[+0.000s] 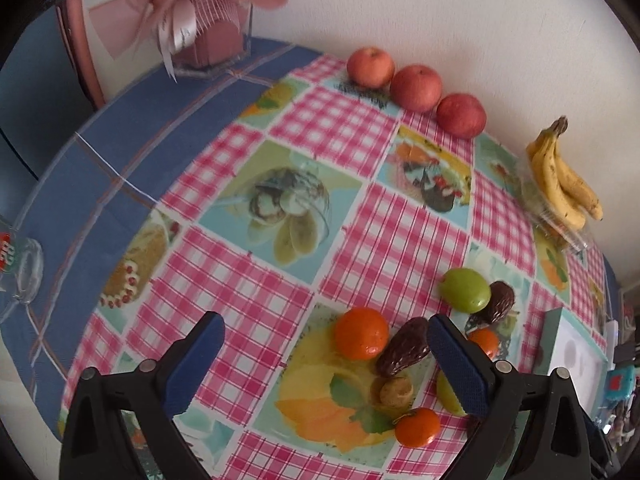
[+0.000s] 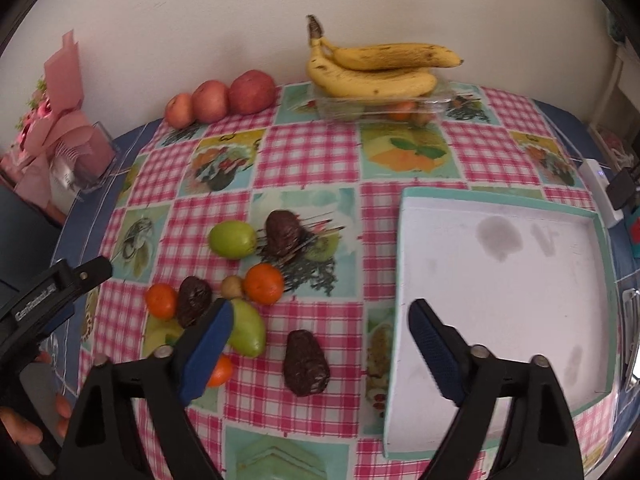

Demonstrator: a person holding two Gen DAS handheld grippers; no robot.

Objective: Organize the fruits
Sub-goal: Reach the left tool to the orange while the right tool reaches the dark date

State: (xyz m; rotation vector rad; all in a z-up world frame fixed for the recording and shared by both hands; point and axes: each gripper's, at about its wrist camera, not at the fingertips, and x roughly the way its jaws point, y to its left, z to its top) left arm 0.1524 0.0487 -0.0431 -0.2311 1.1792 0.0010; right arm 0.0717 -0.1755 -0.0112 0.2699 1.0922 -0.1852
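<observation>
1. The setting is a home, most likely a dining corner set against a plain white wall [image 2: 200, 8].
2. A desk [image 1: 120, 152] is covered by a pink checked tablecloth [image 2: 312, 152] printed with desserts and fruit.
3. Loose household fruit lies about: apples [image 2: 252, 92], bananas [image 2: 376, 72].
4. A pink ribboned gift bouquet [image 1: 192, 12] stands at one corner.

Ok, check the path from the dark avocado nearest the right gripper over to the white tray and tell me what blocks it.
Nothing visible blocks it. The dark avocado lies alone on the tablecloth, with only bare cloth between it and the white tray to its right. The right gripper hangs above it, jaws open and empty.
</observation>
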